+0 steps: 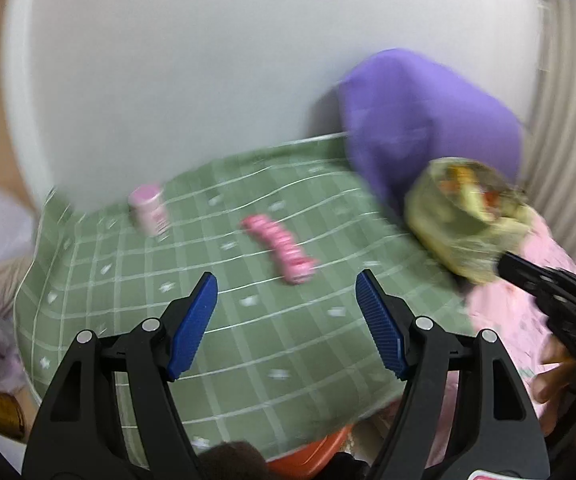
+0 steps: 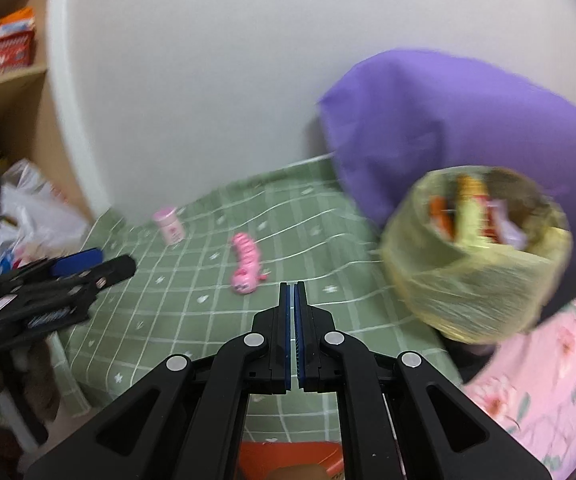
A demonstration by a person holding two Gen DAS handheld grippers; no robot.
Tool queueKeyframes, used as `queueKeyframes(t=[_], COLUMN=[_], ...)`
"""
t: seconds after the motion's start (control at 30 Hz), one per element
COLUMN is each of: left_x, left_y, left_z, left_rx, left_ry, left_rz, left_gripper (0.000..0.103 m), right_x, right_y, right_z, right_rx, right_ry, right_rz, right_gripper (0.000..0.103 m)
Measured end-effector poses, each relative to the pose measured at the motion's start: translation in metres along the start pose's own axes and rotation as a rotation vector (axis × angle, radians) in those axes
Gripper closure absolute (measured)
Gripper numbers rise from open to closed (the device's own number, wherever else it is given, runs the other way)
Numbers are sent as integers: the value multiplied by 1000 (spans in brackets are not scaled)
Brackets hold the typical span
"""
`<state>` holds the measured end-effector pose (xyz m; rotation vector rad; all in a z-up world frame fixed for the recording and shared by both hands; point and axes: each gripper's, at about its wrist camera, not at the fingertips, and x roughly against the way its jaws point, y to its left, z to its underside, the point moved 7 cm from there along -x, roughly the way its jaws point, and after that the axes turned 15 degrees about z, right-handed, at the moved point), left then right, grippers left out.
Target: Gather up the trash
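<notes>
Blurring trash bag (image 2: pixel 475 256) contents; left gripper (image 1: pixel 286 324) jaws wide, right gripper (image 2: pixel 292 336) jaws together, empty.

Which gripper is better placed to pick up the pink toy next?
Left, probably. The left gripper is open and the pink toy lies just ahead between its fingers. The right gripper is shut and would first have to open.

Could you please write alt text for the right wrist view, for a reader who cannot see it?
The shut right gripper points over a green checked tablecloth toward a pink caterpillar-shaped toy and a small pink-capped bottle. At right, a bin lined with a yellowish plastic bag holds wrappers, before a purple pillow. The open left gripper shows at left.
</notes>
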<state>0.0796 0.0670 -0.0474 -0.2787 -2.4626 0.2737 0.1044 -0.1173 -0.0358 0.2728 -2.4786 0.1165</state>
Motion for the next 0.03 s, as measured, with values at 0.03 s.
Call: queueKeyframes(t=[0.03], left_x=[-9], left_y=[22], left_z=[1], left_rx=[47], left_ry=[12], left_rz=[-40], left_gripper=[35], right_x=[-14], right_y=[8], right_z=[0], right_rx=[29], right_ry=[31], right_rz=[-44], right_gripper=[98])
